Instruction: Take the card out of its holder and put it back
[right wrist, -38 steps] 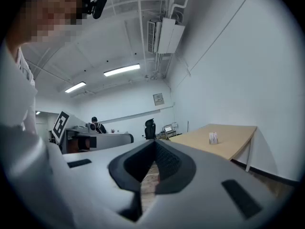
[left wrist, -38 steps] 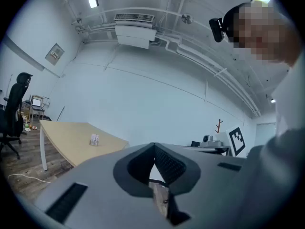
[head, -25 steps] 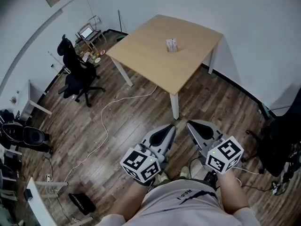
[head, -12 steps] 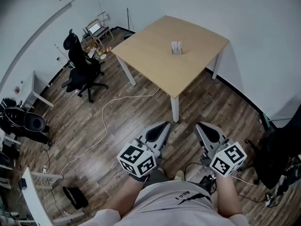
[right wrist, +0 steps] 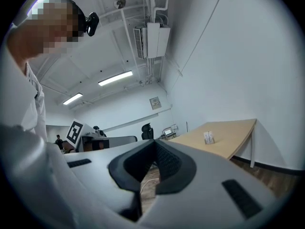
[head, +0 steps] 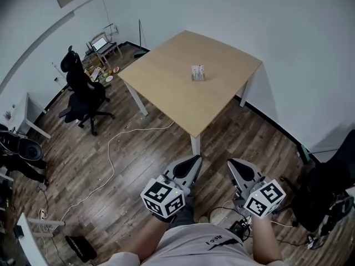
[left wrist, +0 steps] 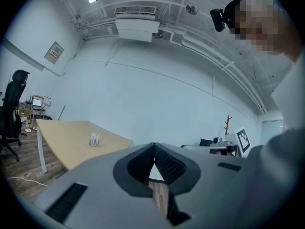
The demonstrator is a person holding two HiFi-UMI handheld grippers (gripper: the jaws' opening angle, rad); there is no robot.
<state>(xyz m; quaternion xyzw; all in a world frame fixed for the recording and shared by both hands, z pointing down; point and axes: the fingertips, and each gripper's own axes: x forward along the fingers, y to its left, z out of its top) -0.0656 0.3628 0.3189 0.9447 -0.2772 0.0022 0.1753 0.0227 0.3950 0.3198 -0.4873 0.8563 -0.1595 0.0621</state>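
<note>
A small card in its holder (head: 197, 72) stands upright near the middle of a light wooden table (head: 166, 82) across the room. The same card holder (left wrist: 95, 140) shows far off in the left gripper view, and the card holder (right wrist: 208, 137) in the right gripper view. Both grippers are held low in front of the person's body, well short of the table. My left gripper (head: 194, 160) has its jaws closed together with nothing between them. My right gripper (head: 233, 163) is likewise shut and empty.
A black office chair (head: 80, 96) stands left of the table, with a small desk and laptop (head: 101, 42) behind it. A white cable (head: 119, 154) trails over the wood floor. Dark equipment (head: 327, 193) sits at the right, and a white wall behind the table.
The head view has shifted a little and the table sits slightly lower and more to the left. Both grippers stay shut, held low in front of the body.
</note>
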